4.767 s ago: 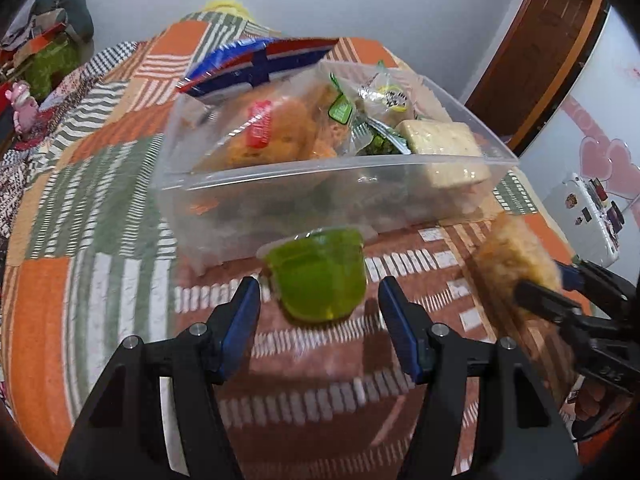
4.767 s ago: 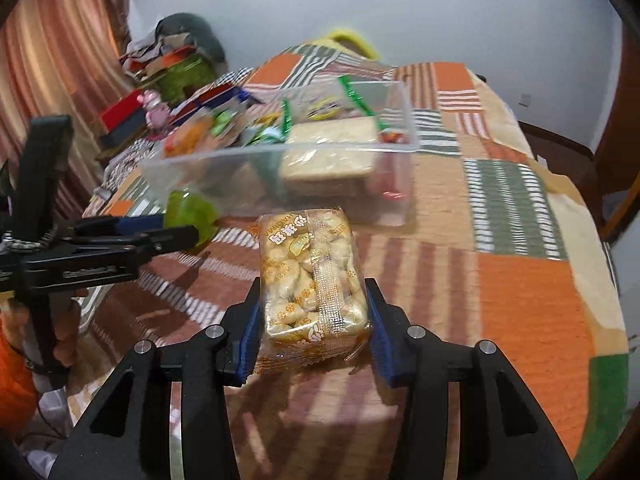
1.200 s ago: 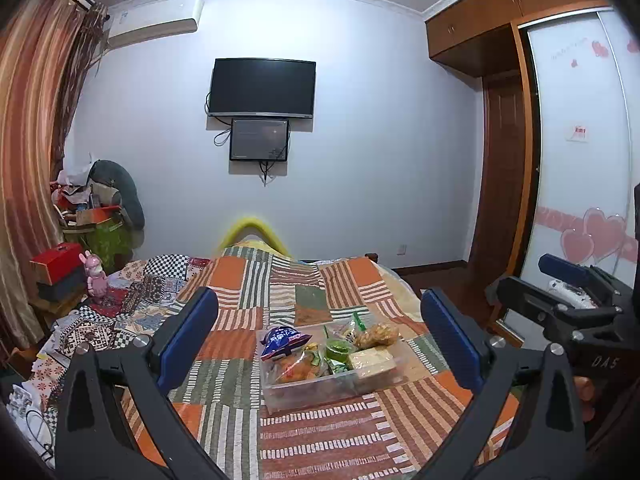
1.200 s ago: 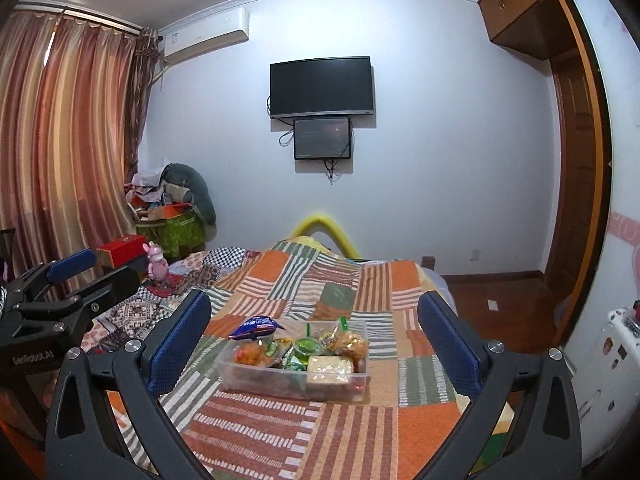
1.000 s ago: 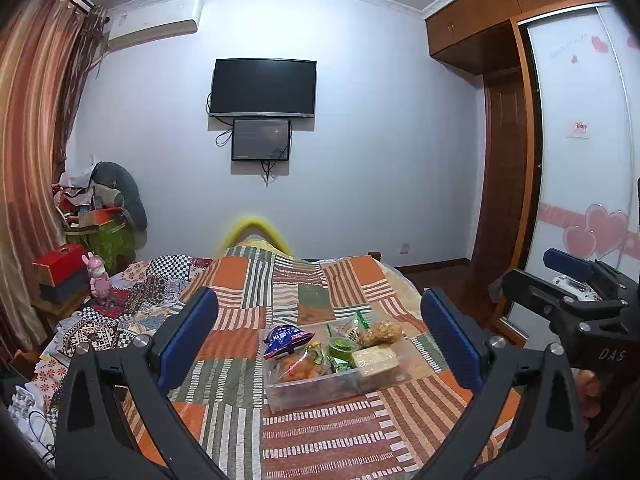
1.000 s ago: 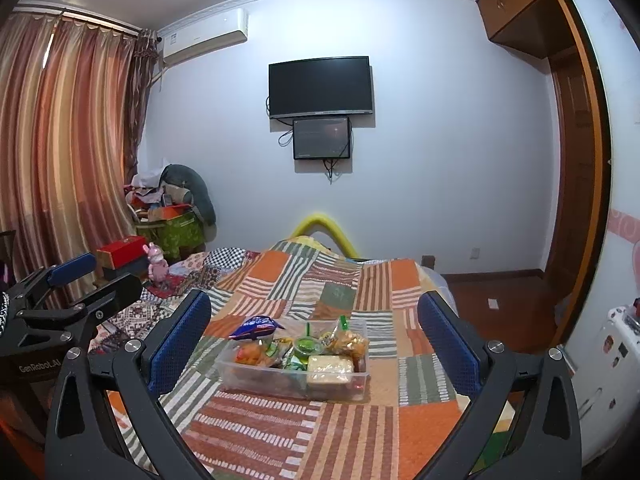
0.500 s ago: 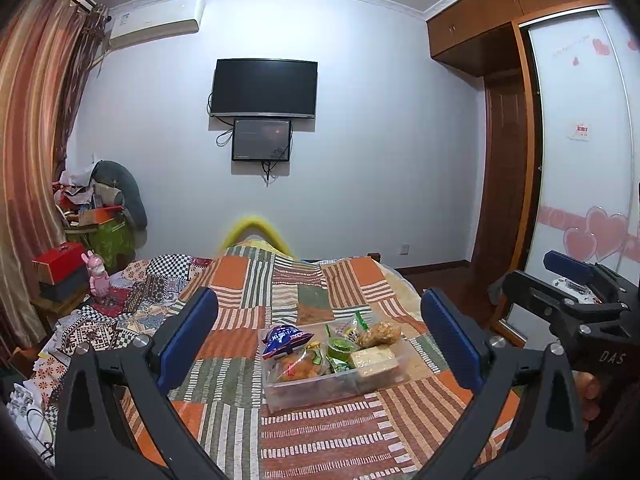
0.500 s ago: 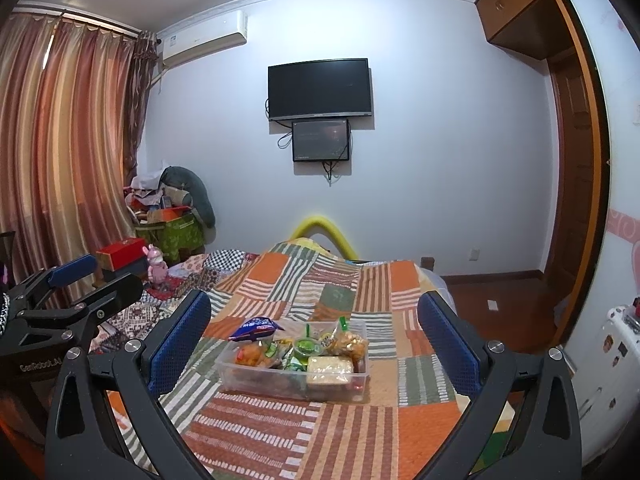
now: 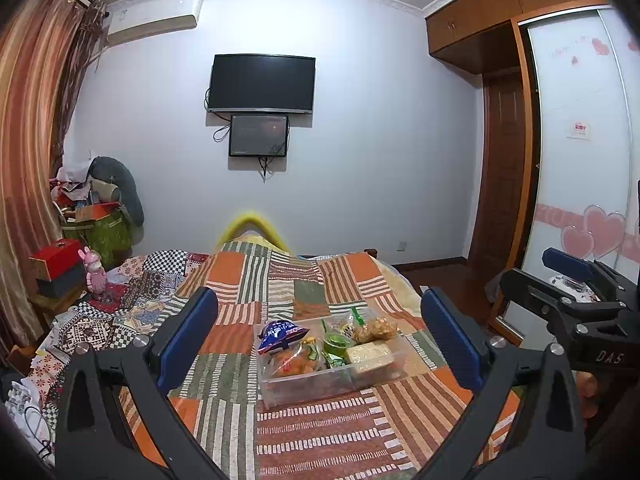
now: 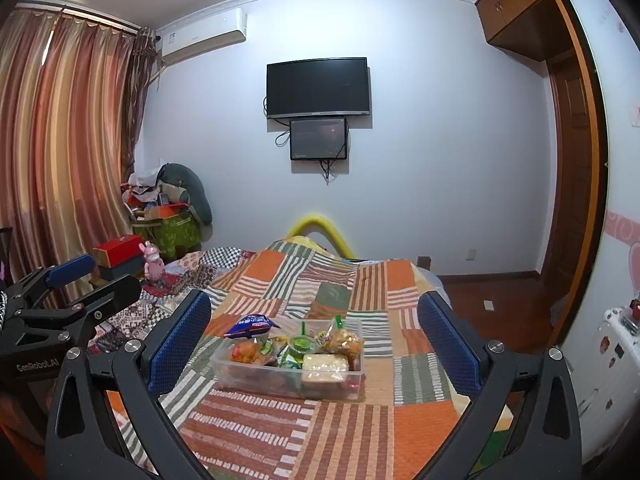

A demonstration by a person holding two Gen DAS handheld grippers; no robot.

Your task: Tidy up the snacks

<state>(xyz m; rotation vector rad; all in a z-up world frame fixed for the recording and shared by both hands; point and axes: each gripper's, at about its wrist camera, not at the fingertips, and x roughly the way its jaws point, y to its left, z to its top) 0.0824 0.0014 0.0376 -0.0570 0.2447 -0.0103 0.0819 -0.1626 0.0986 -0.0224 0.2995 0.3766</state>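
A clear plastic box (image 9: 312,384) sits on the patchwork quilt, well ahead of both grippers. It holds a blue bag (image 9: 280,330), a green jelly cup (image 9: 335,345), a golden snack pack (image 9: 374,330), a pale cracker pack (image 9: 370,356) and an orange snack (image 9: 292,362). My left gripper (image 9: 318,332) is wide open and holds nothing. The right wrist view shows the same box (image 10: 260,380), with the jelly cup (image 10: 303,344) and golden pack (image 10: 344,340) inside. My right gripper (image 10: 314,328) is also wide open and holds nothing.
The quilt (image 10: 352,432) covers a bed whose edge drops off on the right to a wooden floor (image 10: 500,292). Left of the bed are a red box (image 10: 120,256), a pink toy (image 10: 154,264), piled clutter and curtains. A TV (image 9: 262,82) hangs on the far wall.
Earlier the left gripper framed the jelly cup and the right was shut on the golden snack pack. Both snacks now lie in the box, and both grippers have drawn far back and opened wide.
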